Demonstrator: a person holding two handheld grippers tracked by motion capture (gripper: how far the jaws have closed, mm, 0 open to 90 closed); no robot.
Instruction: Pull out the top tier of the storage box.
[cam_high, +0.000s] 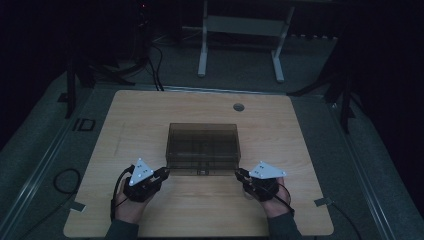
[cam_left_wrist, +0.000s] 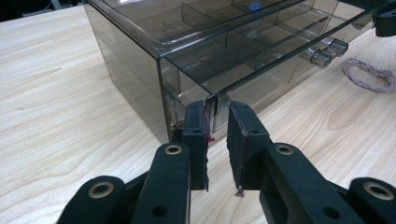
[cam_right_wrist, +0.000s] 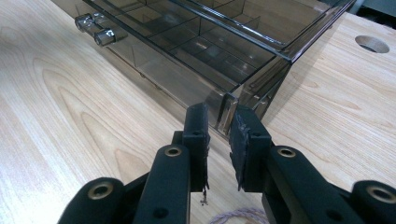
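A smoky see-through drawer box (cam_high: 202, 145) stands in the middle of the wooden table (cam_high: 145, 115). My left gripper (cam_high: 165, 172) is at its front left corner and my right gripper (cam_high: 239, 173) at its front right corner. In the left gripper view the jaws (cam_left_wrist: 217, 135) stand a narrow gap apart, with the end of the lower drawer's front panel (cam_left_wrist: 212, 108) between the tips. The right gripper (cam_right_wrist: 218, 140) stands the same way around the panel's other end (cam_right_wrist: 226, 109). A slit shows beside each panel end. Two clear knobs (cam_left_wrist: 327, 50) (cam_right_wrist: 95, 31) stick out from the drawer fronts.
A braided cord loop (cam_left_wrist: 369, 74) lies on the table in front of the box, near the right gripper (cam_left_wrist: 385, 21). A round cable hole (cam_high: 238, 107) sits behind the box. Beyond the table stand a white desk frame (cam_high: 240, 45) and dark stands.
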